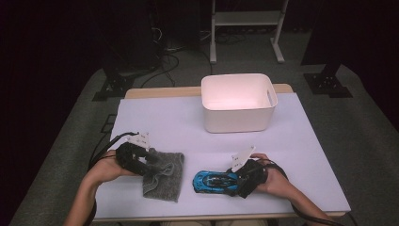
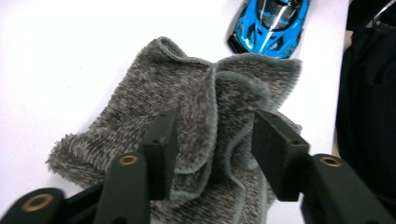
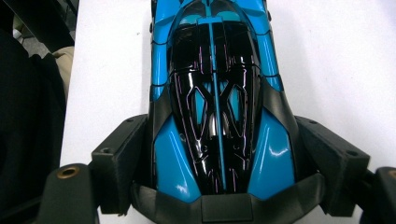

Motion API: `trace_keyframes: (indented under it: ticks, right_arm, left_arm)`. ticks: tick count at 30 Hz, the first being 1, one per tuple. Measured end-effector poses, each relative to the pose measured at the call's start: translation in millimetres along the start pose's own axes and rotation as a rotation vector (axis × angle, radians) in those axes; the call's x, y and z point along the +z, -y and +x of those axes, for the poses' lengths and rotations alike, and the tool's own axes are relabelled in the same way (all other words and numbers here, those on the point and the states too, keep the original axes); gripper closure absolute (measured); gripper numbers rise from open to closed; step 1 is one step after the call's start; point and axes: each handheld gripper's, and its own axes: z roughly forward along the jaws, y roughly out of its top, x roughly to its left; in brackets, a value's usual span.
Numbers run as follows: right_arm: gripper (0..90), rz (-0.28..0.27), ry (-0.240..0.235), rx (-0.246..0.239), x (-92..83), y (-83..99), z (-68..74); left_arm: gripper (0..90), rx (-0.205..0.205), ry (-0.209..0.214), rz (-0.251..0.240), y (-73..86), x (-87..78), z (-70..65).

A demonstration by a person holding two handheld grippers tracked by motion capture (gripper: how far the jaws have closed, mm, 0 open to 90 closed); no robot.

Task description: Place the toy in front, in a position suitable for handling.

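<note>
1. white table [image 1: 291,141], dark room behind; white bin [image 1: 237,102] at the far edge.
2. left gripper [image 2: 212,140] jaws apart over the crumpled grey cloth [image 2: 187,107], not pinching it.
3. right gripper [image 3: 224,163] jaws clamped on the blue toy car [image 3: 219,93], its nose cut off.

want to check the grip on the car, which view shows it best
The right gripper view: the blue car lies lengthwise between the right gripper jaws, which press its rear sides. The high view shows the whole car, small, on the table. The left gripper view catches just its nose beyond the grey cloth.
</note>
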Motion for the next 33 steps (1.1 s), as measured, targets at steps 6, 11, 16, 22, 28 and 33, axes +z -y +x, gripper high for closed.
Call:
trace_keyframes:
  ticks: [6,11,16,22,28,33]
  right_arm:
    - [21.7,-0.003,-0.001,0.001,0.0,0.3,-0.1]
    - [21.7,-0.004,-0.001,0.002,0.0,0.4,0.1]
    - [21.6,-0.001,0.001,0.000,0.0,0.0,0.0]
    - [21.6,-0.001,0.003,-0.001,0.5,-0.5,0.2]
    - [21.6,-0.001,0.004,-0.001,0.3,-0.3,0.2]
    - [21.6,-0.002,-0.001,0.000,0.1,-0.1,-0.2]
  left_arm:
    - [52.7,-0.003,0.007,0.068,2.9,31.5,0.9]
    - [48.8,-0.005,0.004,0.085,6.3,54.3,-2.2]
    - [43.5,-0.003,-0.042,0.074,8.5,63.6,-6.7]
    - [65.1,0.022,-0.135,0.085,9.2,64.6,-12.2]
    - [74.8,0.032,-0.137,0.121,6.2,62.1,-11.4]
    - [74.7,0.023,-0.120,0.112,14.3,54.4,-8.0]
